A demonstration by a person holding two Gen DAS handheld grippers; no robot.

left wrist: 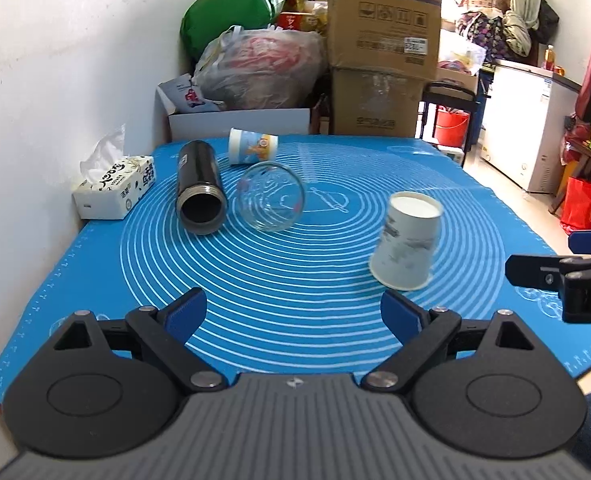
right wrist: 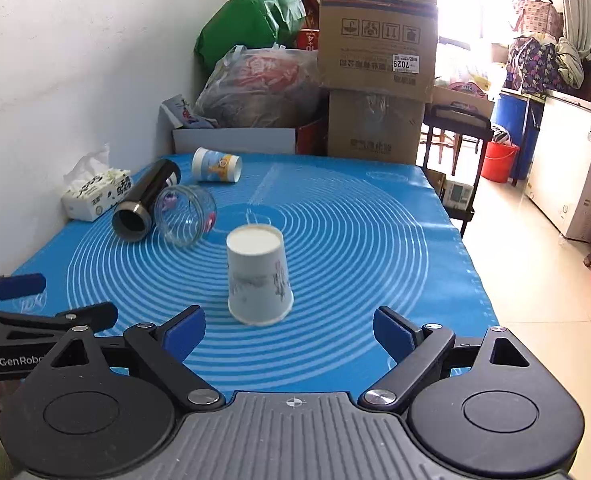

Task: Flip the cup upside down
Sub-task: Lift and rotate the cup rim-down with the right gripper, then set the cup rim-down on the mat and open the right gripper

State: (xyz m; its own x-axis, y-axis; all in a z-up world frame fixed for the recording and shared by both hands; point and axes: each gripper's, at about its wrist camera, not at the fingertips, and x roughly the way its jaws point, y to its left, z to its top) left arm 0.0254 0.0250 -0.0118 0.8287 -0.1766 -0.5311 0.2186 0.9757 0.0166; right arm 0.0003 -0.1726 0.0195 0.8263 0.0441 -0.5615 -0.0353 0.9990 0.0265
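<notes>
The white paper cup (right wrist: 259, 278) stands upside down on the blue mat (right wrist: 375, 240), just in front of the right gripper (right wrist: 289, 334). Both the right gripper and the left gripper (left wrist: 293, 318) are spread wide and hold nothing. The big cardboard box (right wrist: 377, 36) has a sticker reading "7029". Farther back, a black flask (left wrist: 199, 188), a glass jar (left wrist: 271, 196) and a printed cup (left wrist: 253, 146) lie on their sides, near a tissue pack (left wrist: 113, 186).

I was in a cluttered home storage room: stacked cardboard boxes (right wrist: 377, 36) and a stuffed plastic bag (right wrist: 259, 86) straight ahead of my jaws, chest freezer (right wrist: 571, 168) and red bucket (right wrist: 498, 161) off right, tiled floor (right wrist: 535, 280).
</notes>
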